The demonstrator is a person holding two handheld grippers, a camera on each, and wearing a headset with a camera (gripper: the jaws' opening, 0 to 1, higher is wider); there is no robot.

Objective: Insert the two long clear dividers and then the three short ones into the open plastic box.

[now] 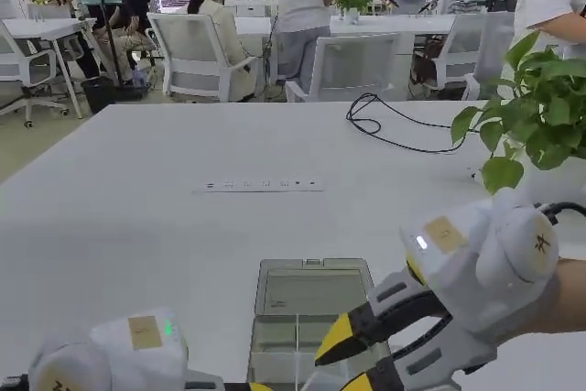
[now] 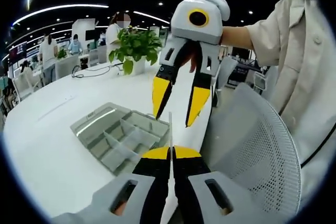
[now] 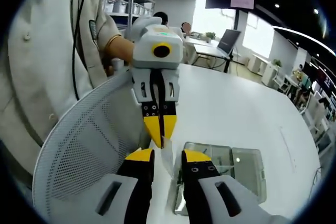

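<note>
left gripper [image 2: 170, 153] is clamped tight on a clear divider [image 2: 170, 127], thin sheet seen edge-on, sticking straight out past its yellow tips. right gripper [image 2: 175, 115] faces it pretty much tip to tip, jaws spread fairly wide, one yellow tip either side of the divider's far end. can't tell if either tip actually touches it. the open plastic box [image 1: 311, 292] sits on the white table [image 1: 183, 226], lower than both grippers and just beyond them, off to the left of the left gripper's jaws in its own view. there are some clear partition walls standing inside it
</note>
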